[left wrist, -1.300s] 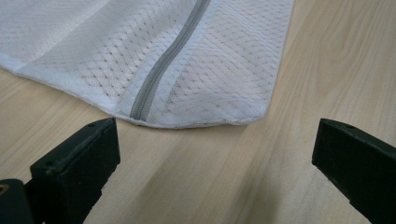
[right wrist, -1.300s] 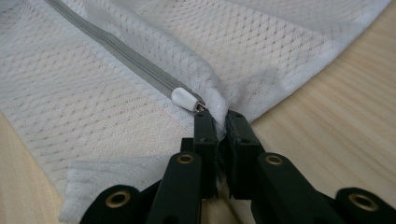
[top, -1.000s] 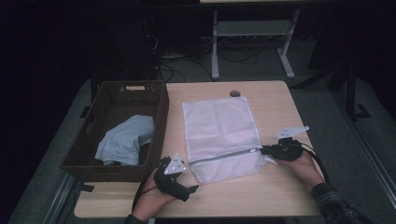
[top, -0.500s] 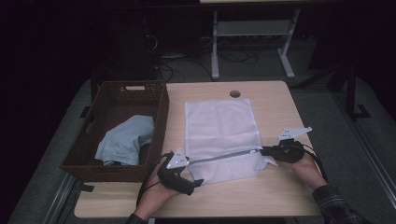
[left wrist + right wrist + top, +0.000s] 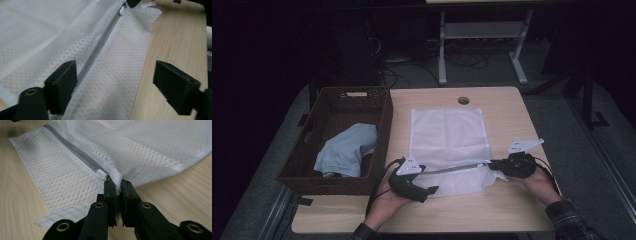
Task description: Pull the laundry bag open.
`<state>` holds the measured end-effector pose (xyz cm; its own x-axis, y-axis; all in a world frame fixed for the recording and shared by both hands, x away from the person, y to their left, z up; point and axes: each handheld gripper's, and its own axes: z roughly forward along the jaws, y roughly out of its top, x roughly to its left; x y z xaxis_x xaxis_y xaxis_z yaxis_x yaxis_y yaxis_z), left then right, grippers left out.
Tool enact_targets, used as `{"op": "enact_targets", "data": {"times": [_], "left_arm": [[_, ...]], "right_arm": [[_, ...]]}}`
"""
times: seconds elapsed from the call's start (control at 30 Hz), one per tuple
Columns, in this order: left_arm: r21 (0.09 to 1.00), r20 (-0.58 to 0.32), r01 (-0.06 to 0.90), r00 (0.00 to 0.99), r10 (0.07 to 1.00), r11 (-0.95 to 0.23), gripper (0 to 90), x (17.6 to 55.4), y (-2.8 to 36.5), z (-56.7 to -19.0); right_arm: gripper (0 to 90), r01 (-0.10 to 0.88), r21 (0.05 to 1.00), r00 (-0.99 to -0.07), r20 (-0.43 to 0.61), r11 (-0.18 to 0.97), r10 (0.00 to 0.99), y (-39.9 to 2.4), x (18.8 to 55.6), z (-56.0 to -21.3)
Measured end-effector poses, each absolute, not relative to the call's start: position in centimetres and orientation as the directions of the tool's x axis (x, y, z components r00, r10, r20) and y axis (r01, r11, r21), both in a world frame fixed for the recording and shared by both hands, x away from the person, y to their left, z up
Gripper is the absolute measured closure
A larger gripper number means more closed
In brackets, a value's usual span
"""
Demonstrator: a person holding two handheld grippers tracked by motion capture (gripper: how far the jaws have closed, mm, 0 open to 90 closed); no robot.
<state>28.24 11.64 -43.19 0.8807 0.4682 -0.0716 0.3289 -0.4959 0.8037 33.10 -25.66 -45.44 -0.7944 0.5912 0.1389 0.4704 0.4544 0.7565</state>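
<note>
A white mesh bag [image 5: 447,132] with a grey zipper [image 5: 452,169] lies flat in the middle of the table. My right gripper [image 5: 492,164] is shut on the bag's edge [image 5: 150,145] just past the white zipper pull [image 5: 102,173], and the jaws of this gripper [image 5: 118,187] pinch the fabric. My left gripper [image 5: 424,181] is at the zipper's other end. This left gripper [image 5: 115,82] is open: its jaws have just been closing, with the zipper [image 5: 100,45] and mesh [image 5: 37,37] loose between them.
A brown wicker basket [image 5: 337,100] stands at the table's left with a light blue cloth [image 5: 344,152] inside. A round cable hole [image 5: 463,100] sits near the table's far edge. Bare wood [image 5: 180,37] lies on the near side of the bag.
My left gripper has shifted a little right toward the bag's zipper end and its jaws have narrowed. The right gripper keeps its pinch and has hardly moved.
</note>
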Motion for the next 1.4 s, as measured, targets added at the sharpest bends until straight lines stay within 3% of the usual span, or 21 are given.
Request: {"op": "enact_targets", "data": {"times": [0.53,1.4], "left_arm": [[0.809,-0.081,0.304,0.906,0.415,-0.504,35.7,29.2,8.3,-43.3],[0.807,-0.131,0.302,0.929,0.346,-0.507,38.1,29.7,5.0,-44.7]], "right_arm": [[83.6,0.502,0.769,-0.778,0.202,0.395,0.595,-24.4,32.1,-44.9],[83.3,0.494,0.807,-0.801,0.278,0.324,0.53,-21.7,30.6,-44.6]]}}
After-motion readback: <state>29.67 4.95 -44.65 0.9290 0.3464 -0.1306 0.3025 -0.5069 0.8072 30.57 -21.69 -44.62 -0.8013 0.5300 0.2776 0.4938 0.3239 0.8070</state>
